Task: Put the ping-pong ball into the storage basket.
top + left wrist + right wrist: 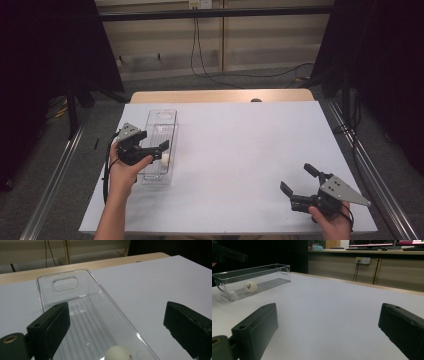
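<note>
Ball (164, 159) lies in tray (165, 116), jaws apart.

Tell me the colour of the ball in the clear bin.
White, with a small dark printed mark; the ball in the clear bin shows best in the right gripper view.

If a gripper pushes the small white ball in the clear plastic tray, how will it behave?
The small white ball is round and smooth, so it probably rolls easily. It looks like a table-tennis ball, so likely very light. The walls of the clear plastic tray should keep it inside.
</note>
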The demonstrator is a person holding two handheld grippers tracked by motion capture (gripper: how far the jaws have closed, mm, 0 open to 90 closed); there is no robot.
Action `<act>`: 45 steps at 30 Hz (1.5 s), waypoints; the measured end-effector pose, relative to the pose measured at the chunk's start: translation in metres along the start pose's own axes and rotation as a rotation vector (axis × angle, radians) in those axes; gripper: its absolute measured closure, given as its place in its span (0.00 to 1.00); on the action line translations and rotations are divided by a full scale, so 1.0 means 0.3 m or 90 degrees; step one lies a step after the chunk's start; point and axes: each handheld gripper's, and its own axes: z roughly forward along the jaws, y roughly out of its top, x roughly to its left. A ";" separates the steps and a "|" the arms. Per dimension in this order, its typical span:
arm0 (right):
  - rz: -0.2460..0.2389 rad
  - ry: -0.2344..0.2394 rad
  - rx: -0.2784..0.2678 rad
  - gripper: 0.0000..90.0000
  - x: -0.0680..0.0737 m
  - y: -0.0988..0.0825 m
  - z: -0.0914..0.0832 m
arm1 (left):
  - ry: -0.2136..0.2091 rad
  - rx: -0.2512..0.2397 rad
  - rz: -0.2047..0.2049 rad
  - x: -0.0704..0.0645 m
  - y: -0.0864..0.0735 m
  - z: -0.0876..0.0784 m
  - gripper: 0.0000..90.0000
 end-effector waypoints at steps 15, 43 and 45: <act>0.002 -0.002 0.000 0.02 0.000 0.000 0.002 | -0.012 -0.039 -0.009 -0.003 -0.037 -0.047 0.05; -0.002 -0.001 0.000 0.02 0.001 0.002 0.000 | -0.018 -0.076 -0.002 -0.029 -0.094 -0.102 0.05; -0.003 -0.001 0.000 0.02 0.001 0.001 0.000 | -0.020 -0.074 0.000 -0.032 -0.098 -0.101 0.05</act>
